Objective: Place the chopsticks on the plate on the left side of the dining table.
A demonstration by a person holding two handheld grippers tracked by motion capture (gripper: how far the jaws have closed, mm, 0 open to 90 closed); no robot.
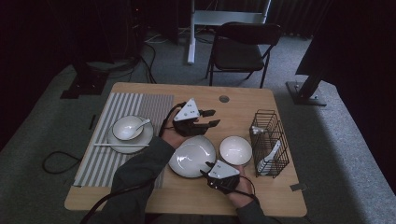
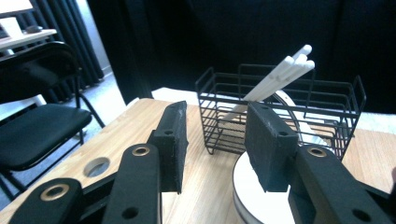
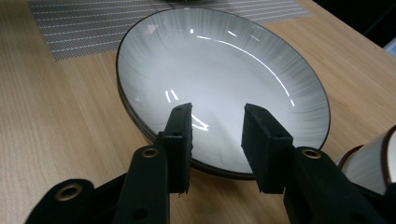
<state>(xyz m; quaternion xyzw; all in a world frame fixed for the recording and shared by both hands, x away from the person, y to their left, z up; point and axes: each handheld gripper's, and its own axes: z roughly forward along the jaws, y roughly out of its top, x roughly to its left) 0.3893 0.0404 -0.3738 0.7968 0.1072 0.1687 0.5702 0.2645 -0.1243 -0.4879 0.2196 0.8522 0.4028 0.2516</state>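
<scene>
Wood table [image 1: 140, 193] | L gripper [image 1: 211, 118] wide, empty | R gripper [image 3: 215, 140] wide over plate [image 3: 219, 70] rim

The bowl [image 3: 373, 161] is cut off by the right gripper view's edge.

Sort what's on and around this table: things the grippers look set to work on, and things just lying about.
Likely in the job:
right gripper, open over the plate
left gripper, open
empty bowl
wire basket with white utensils

Lying about:
folding chair
floor cable
</scene>
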